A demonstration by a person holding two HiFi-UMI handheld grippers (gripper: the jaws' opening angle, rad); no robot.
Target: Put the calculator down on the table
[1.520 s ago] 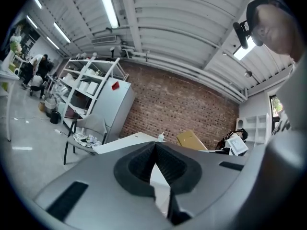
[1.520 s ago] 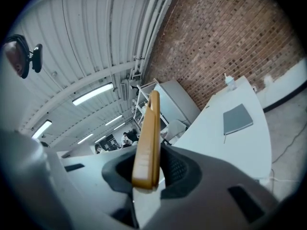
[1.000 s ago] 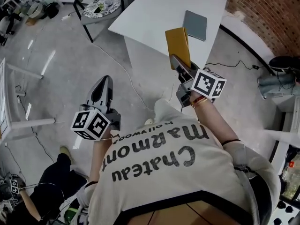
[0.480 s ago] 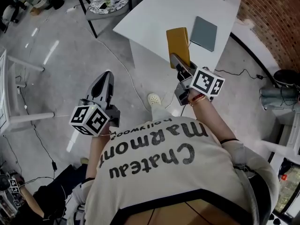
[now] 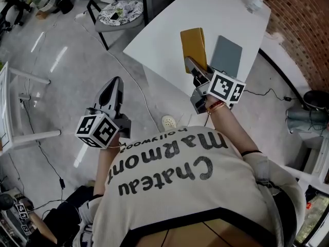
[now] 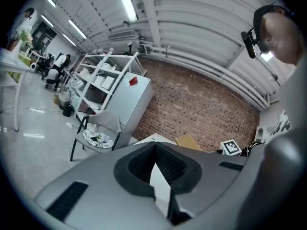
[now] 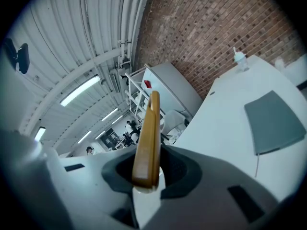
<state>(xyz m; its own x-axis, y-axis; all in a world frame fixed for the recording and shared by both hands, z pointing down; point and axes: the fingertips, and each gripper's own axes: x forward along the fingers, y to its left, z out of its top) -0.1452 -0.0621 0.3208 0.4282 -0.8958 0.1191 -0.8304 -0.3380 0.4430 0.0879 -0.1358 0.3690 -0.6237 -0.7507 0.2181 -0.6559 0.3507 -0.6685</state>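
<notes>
At the white table's (image 5: 169, 24) edge, my right gripper (image 5: 193, 66) pinches the seemingly stiff, light calculator (image 5: 194, 44) by its near end; left gripper (image 5: 114, 89) closed, empty.

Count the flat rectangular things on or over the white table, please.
2. The yellow calculator is held in the right gripper, over the table. A grey pad lies flat on the table, beside it. The gripper may hide a small part of the table.
</notes>
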